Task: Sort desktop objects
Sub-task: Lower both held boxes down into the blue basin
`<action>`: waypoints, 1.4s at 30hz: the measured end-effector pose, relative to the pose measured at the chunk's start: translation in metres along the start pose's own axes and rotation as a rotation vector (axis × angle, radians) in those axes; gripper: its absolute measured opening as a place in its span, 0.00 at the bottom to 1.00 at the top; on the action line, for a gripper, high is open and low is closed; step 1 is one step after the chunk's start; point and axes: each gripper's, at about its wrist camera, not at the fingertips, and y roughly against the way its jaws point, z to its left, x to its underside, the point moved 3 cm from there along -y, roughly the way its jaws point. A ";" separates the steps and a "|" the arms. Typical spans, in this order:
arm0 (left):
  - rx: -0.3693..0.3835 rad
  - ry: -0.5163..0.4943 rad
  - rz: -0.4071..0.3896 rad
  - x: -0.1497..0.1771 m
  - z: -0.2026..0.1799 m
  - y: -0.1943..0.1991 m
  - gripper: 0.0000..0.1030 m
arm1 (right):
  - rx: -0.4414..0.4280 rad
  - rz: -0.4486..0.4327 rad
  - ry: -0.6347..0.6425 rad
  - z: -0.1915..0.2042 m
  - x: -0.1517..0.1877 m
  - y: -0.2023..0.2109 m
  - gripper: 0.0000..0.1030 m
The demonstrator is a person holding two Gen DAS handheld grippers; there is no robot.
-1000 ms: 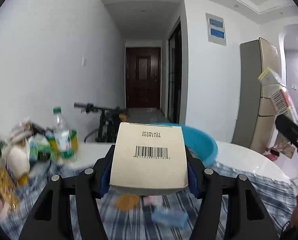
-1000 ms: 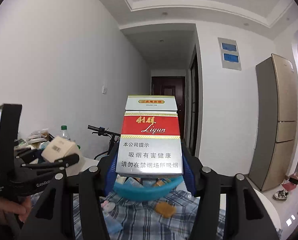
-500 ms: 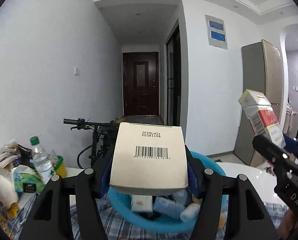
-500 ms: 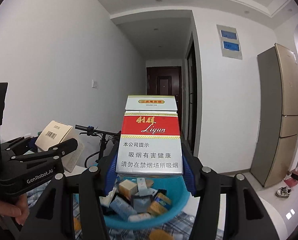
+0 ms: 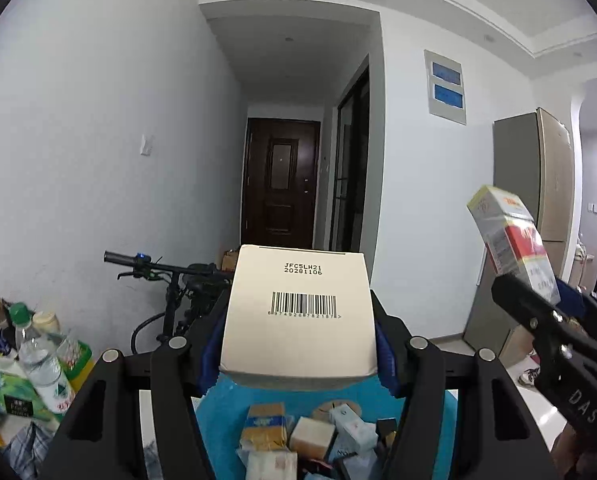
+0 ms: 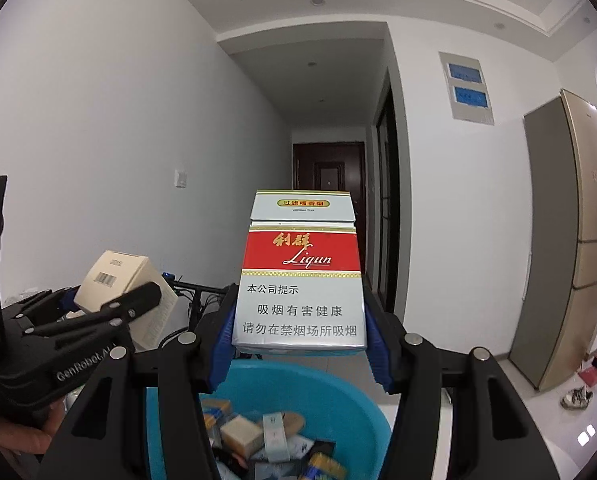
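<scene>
My left gripper (image 5: 298,356) is shut on a cream box with a barcode (image 5: 300,312), held above the blue basin (image 5: 214,408). My right gripper (image 6: 300,354) is shut on a red and white cigarette pack (image 6: 300,280), held upright over the same blue basin (image 6: 338,396). Several small boxes and packets (image 6: 258,436) lie inside the basin. In the left wrist view the cigarette pack (image 5: 510,240) shows at the right. In the right wrist view the cream box (image 6: 118,280) shows at the left, level with the pack.
A water bottle (image 5: 38,360), tissue pack (image 5: 6,392) and other clutter stand at the table's left. A bicycle (image 5: 170,284) leans behind the table. A fridge (image 6: 566,232) stands at the right, a hallway with a dark door (image 5: 280,188) ahead. A hand (image 6: 18,436) holds the left gripper.
Both grippers have carried their boxes forward and slightly up, from over the checked cloth to above the blue basin. The basin's contents now lie right below the fingers. Both grips are unchanged.
</scene>
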 end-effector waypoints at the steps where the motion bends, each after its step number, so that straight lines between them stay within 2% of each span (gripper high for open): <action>1: -0.012 -0.002 -0.011 -0.001 0.003 0.000 0.62 | 0.004 -0.005 0.005 0.001 -0.001 -0.004 0.53; 6: -0.062 0.007 -0.076 -0.001 0.018 0.000 0.62 | -0.006 0.002 -0.021 -0.003 -0.002 -0.022 0.53; 14: -0.036 0.064 -0.023 0.004 0.035 -0.012 0.62 | 0.004 0.011 -0.023 -0.011 0.005 -0.032 0.53; 19: -0.077 0.089 -0.042 0.008 0.041 -0.009 0.62 | -0.003 0.018 -0.026 -0.013 0.005 -0.033 0.53; 25: -0.064 0.084 0.005 0.014 0.038 -0.019 0.62 | -0.020 0.056 -0.017 -0.012 0.007 -0.042 0.53; 30: -0.047 0.105 0.088 0.021 0.039 -0.035 0.62 | -0.003 0.141 -0.014 -0.014 0.014 -0.056 0.53; 35: -0.066 0.074 0.168 0.031 0.034 -0.054 0.62 | -0.009 0.214 -0.055 -0.024 0.020 -0.071 0.53; 38: -0.049 0.070 0.254 0.041 0.031 -0.073 0.62 | 0.013 0.271 -0.033 -0.025 0.027 -0.082 0.52; 42: -0.035 0.007 0.378 0.057 0.022 -0.094 0.62 | -0.017 0.368 -0.045 -0.025 0.040 -0.096 0.52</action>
